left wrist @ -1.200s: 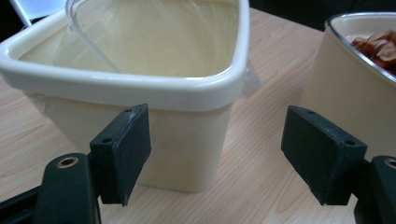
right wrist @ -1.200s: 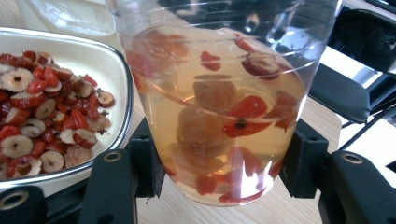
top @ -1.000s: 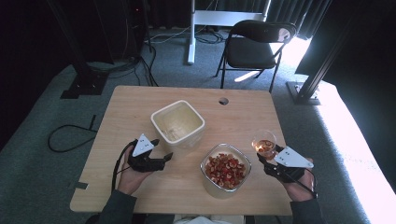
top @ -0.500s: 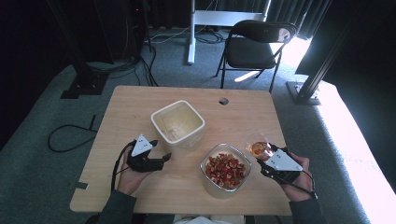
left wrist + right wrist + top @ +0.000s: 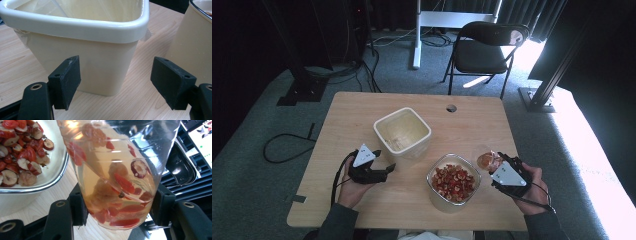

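Observation:
A clear plastic cup (image 5: 117,182) of pale liquid with red dried-fruit pieces is clamped between the pads of my right gripper (image 5: 120,207) and leans toward the fruit bowl. In the high view the cup (image 5: 484,160) hangs at the right rim of the glass bowl (image 5: 435,192), which holds several red dried fruits, with my right gripper (image 5: 494,162) shut on it. My left gripper (image 5: 386,169) rests on the table with its jaws wide apart. They point at the empty cream container (image 5: 82,50), nothing between them. The cream container (image 5: 402,132) stands mid-table.
In the left gripper view the bowl's side (image 5: 192,37) stands right of the cream container. A cable hole (image 5: 451,108) is near the table's far edge. A black chair (image 5: 484,52) and a white desk leg (image 5: 417,35) stand beyond the table (image 5: 352,115).
My right gripper has shifted a little left with the cup, bringing it up to the fruit bowl's rim. The left gripper has stayed in place.

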A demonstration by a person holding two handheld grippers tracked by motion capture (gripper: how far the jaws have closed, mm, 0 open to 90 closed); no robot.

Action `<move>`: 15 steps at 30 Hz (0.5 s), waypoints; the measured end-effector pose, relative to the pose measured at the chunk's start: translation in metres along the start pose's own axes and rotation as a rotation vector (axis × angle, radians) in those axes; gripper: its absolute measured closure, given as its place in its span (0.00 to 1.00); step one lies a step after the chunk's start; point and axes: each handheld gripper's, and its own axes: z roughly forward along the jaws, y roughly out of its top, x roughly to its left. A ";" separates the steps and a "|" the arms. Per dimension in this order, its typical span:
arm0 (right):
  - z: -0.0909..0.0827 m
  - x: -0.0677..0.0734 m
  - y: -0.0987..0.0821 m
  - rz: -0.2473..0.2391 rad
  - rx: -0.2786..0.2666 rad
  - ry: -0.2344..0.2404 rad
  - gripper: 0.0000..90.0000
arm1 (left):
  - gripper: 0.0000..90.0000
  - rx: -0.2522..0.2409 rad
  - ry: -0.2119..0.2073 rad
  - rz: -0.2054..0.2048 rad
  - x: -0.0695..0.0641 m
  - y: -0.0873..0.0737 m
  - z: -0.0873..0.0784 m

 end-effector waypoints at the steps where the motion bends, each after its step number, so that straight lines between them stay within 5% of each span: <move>1: 0.000 -0.001 0.000 -0.006 0.001 -0.001 0.47 | 0.28 0.000 0.000 0.000 0.000 0.000 0.000; 15: -0.002 0.002 0.014 -0.143 0.035 -0.041 0.47 | 0.28 -0.004 0.002 0.000 0.000 0.000 0.001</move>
